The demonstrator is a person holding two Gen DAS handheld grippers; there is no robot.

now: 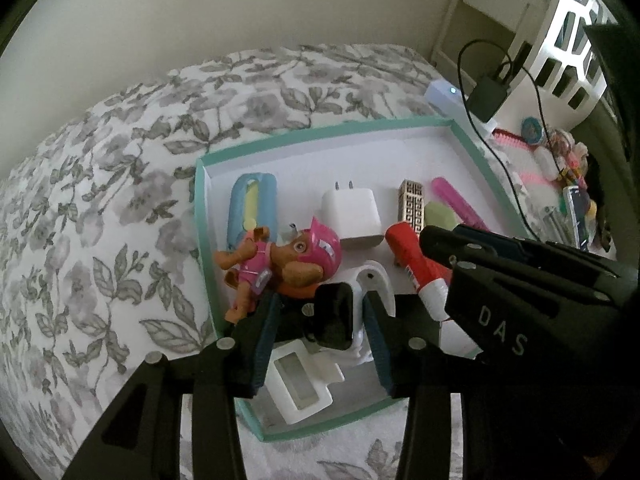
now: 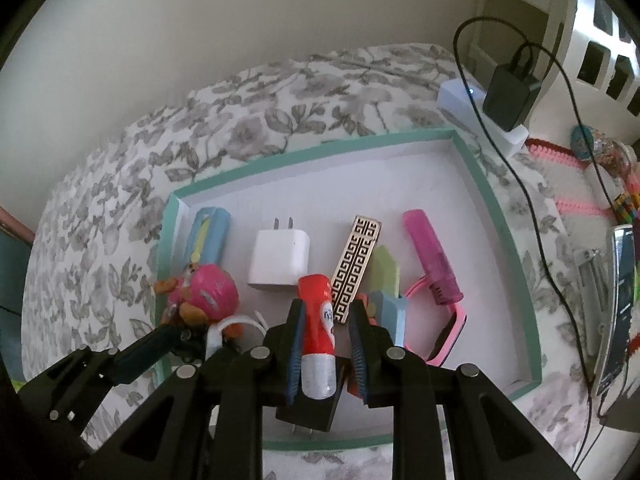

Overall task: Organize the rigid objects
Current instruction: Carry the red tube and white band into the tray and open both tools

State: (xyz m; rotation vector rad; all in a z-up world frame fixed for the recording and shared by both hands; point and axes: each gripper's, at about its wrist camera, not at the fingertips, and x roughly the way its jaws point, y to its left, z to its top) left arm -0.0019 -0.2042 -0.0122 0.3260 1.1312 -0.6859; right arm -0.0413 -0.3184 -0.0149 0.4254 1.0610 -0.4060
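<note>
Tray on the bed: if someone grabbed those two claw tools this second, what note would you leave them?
Left gripper: open, fingers either side of a black block beside the toy pup.
Right gripper: open, fingers either side of the glue stick, not clamped.
Done: charger, pup, glue stick and pink watch lie in the tray.
Left: clutter right of the tray is outside it; probably tidy that next.

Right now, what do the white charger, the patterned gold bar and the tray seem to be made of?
White charger: smooth, slightly glossy plastic with two metal prongs. Patterned gold bar: likely metal or metallised plastic, judging by its pale gold sheen and black key pattern. Tray: probably matte cardboard, with thin teal walls and a flat white inside.
</note>
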